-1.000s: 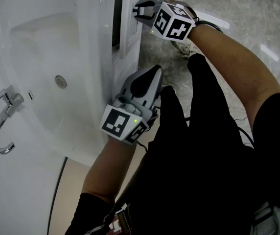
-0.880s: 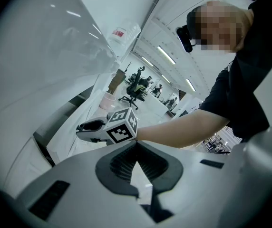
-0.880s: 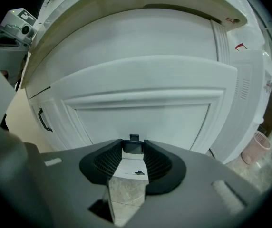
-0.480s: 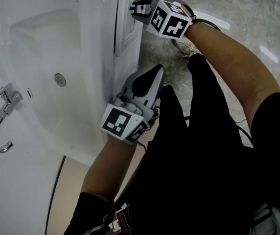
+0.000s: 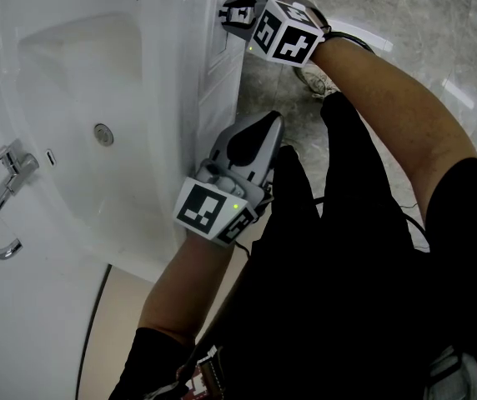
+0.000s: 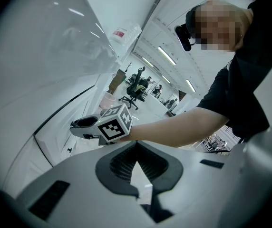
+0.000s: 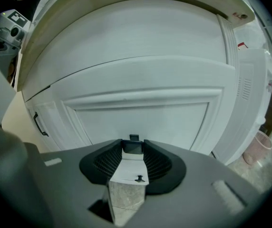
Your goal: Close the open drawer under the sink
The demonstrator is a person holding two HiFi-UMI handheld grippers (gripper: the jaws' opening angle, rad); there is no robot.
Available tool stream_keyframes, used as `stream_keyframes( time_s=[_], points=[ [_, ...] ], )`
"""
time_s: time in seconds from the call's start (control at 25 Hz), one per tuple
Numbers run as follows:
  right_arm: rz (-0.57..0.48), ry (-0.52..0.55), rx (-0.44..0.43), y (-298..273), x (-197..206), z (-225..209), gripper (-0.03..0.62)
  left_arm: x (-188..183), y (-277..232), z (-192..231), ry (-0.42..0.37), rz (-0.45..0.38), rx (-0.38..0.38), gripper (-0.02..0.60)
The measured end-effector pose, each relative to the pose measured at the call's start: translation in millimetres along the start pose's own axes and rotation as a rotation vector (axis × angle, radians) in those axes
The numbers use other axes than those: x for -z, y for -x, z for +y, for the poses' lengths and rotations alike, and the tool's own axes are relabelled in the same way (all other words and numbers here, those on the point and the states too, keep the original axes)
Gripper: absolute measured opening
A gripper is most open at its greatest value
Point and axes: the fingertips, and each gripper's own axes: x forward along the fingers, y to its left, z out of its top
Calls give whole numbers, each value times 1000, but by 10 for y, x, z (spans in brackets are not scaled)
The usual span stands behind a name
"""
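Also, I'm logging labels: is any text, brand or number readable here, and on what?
None can be read.
Red label, on a white object in the background: too blurred to read.
Cubes on the left gripper and right gripper: black-and-white square patterns, no letters.

Stretching right arm (image 5: 389,82) forward, pinching a small dark handle (image 7: 133,147) in right gripper (image 5: 234,11), jaws almost together. Holding left gripper (image 5: 259,132) lower, close to body, elbow bent, jaws pressed together, empty.
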Motion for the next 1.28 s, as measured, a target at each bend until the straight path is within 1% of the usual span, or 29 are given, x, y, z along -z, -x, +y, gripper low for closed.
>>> stream_keyframes(
  time_s=[0.32,0.64,0.8,0.96,1.16,1.28],
  points=[
    [-5,-7,5,-53,-36,-18,138,-7,-4,-7,-14,-8,5,0],
    [-9,-41,10,-44,-36,-21,137,-3,-22,-60,-2,-15,16,0],
    [4,-46,17,-66,-43,-30,137,28,-9,-60,-11,2,24,0],
    [15,-53,20,-102,-63,-32,137,-28,-9,-55,1,-23,21,0],
    [26,-74,33,-112,-69,-34,137,36,43,-58,-15,-2,29,0],
    [42,-64,41,-86,-71,-22,140,-10,58,-91,-19,-13,22,0]
  ],
)
